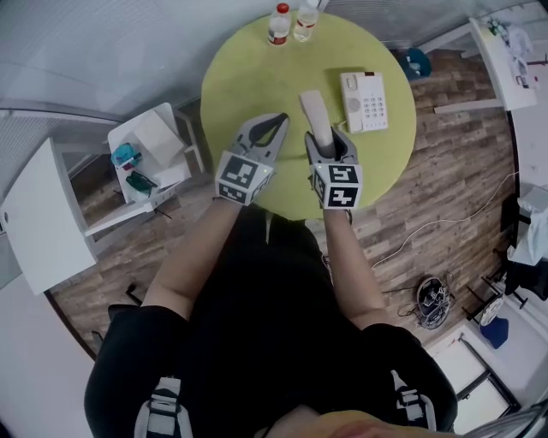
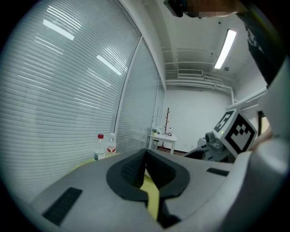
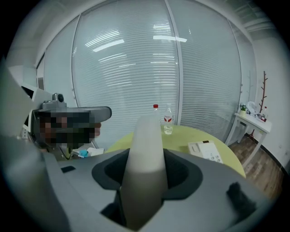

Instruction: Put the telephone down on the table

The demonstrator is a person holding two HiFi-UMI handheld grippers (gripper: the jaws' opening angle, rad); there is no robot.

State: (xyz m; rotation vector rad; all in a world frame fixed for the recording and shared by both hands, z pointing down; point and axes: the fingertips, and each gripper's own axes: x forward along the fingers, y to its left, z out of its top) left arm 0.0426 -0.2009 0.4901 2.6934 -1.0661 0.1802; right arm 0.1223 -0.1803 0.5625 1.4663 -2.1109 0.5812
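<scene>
Clamping the cream telephone handset (image 3: 145,136) between the jaws of the right gripper (image 3: 146,157), pressing the pads on its lower part from both sides and letting its free end stick out forward past the fingertips. Holding the telephone handset (image 1: 313,111) in the right gripper (image 1: 330,141) over the near half of the round yellow-green table (image 1: 248,77), just left of the white telephone base (image 1: 364,101), apart from it and off its cradle. Showing the telephone base (image 3: 206,151) lying flat on the right side of the table, keypad facing up. Hovering the left gripper (image 1: 276,121) just left of the right gripper, above the table's near part, pointing across it toward the far edge. Pressing the jaws of the left gripper (image 2: 145,152) together at the tips, gripping nothing, showing only a strip of the yellow-green top through the slit behind them. Facing two clear bottles (image 1: 278,24) standing side by side at the far edge of the table, one wearing a red cap. Taking in, at the left of the head view, a small white side table (image 1: 158,141) carrying teal items, standing on the wood-patterned floor (image 1: 445,171) well apart from the telephone base.
</scene>
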